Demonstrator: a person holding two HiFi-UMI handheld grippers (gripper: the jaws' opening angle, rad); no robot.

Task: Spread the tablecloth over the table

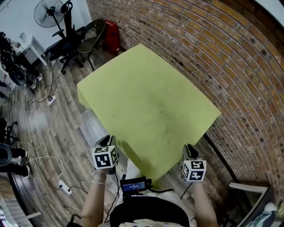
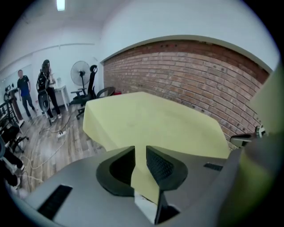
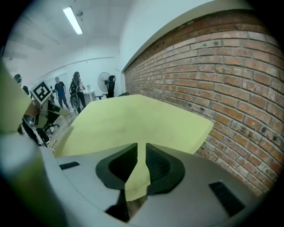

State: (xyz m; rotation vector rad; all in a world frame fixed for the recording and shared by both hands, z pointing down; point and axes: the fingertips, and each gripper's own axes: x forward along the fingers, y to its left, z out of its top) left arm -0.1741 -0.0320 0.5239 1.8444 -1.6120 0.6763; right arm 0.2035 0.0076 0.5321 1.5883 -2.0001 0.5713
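Me: Wood floor point(image 1: 66, 133) on the left with cables trailing across it. A fan point(image 1: 49, 12) and a black chair point(image 1: 66, 42) sit back in the far-left corner, and a few people point(image 2: 46, 86) are standing around over there too.

Them: ok, and your tongs? got hold of anything?

Me: yep, both do. My left tongs point(image 2: 140, 153) are pinched nearly together on the near edge of the tablecloth point(image 1: 146, 106). A fold of it runs right between the pads and hangs out below them.

Them: where's the cloth itself?

Me: it's the yellow-green sheet in the middle, lying flat over the table. Its far-left side hangs down toward the floor and its right corner pokes out close to the wall. The near edge is pulled toward me, strung between the two tongs. Can't see the table at all under it.

Them: and the right side?

Me: same deal. My right tongs point(image 3: 141, 155) have the jaws almost together with a strip of cloth squeezed between the pads and a little flap drooping out underneath. Past that there's the brick wall point(image 1: 230, 66), which runs along the cloth's right side.
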